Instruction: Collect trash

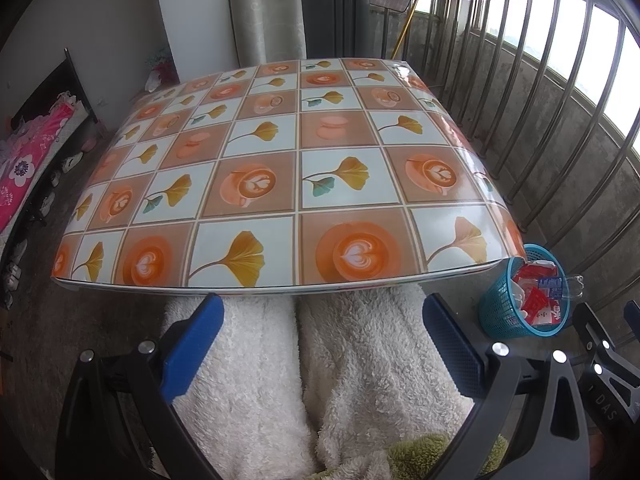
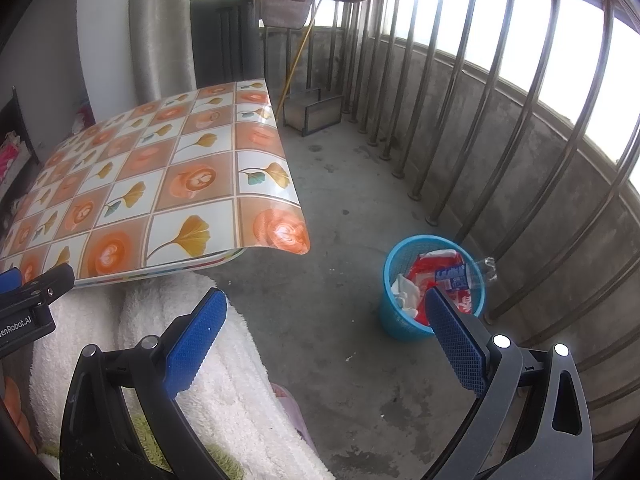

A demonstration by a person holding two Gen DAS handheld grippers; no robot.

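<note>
From my seat I count two grippers, both with jaws spread wide and gripping nothing: the left gripper (image 1: 320,344) hangs over my white fleece-covered knees (image 1: 360,360) just short of the near table edge, and the right gripper (image 2: 326,344) is held out to the side over the concrete floor (image 2: 340,184). There is one table (image 1: 280,184), covered in a glossy checked cloth of coffee cups and ginkgo leaves, and I see nothing lying on it. One blue mesh basket (image 2: 394,320) stands on the floor, off the table's near right corner and near the metal railing (image 2: 460,128). Inside it I make out one clear plastic bottle (image 2: 468,274) with a blue label, its neck sticking over the rim, some red wrappers (image 2: 430,266) whose number I cannot tell, and one crumpled white tissue (image 2: 406,290).
</note>
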